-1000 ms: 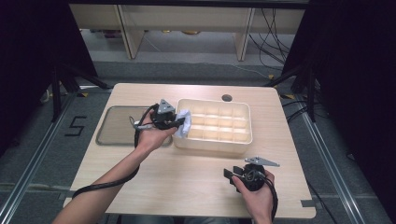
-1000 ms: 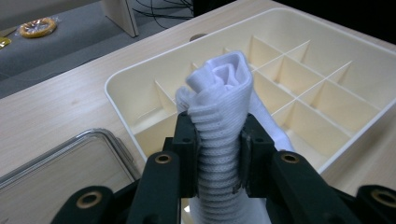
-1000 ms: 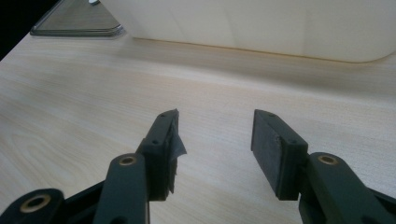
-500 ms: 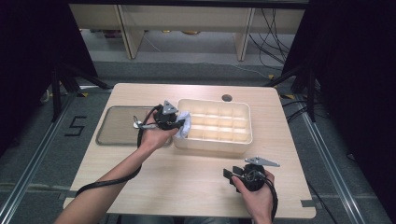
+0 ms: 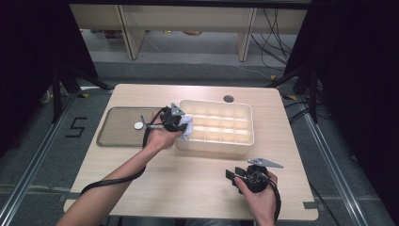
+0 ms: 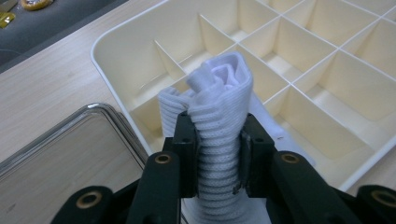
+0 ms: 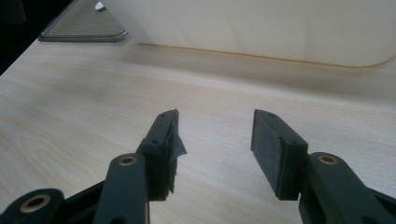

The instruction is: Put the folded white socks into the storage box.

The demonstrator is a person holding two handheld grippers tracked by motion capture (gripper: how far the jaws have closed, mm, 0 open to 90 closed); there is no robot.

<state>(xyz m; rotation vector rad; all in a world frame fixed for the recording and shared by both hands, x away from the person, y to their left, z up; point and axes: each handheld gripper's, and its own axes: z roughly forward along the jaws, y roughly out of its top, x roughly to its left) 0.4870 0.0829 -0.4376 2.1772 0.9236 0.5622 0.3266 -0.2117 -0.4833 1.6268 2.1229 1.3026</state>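
The left gripper (image 6: pixel 218 163) pinches a ribbed white sock (image 6: pixel 222 112) over the cream divided box's (image 5: pixel 244 141) left end. The right gripper (image 7: pixel 215 140) gapes wide, empty, nearer.

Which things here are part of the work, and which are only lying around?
In use:
- left gripper, shut on white sock
- cream divided box

Lying about:
- metal tray
- small white disc on the tray
- right gripper, open, holding nothing

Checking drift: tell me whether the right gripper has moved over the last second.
No. The right gripper sits at the same spot near the table's front edge, below the divided box.
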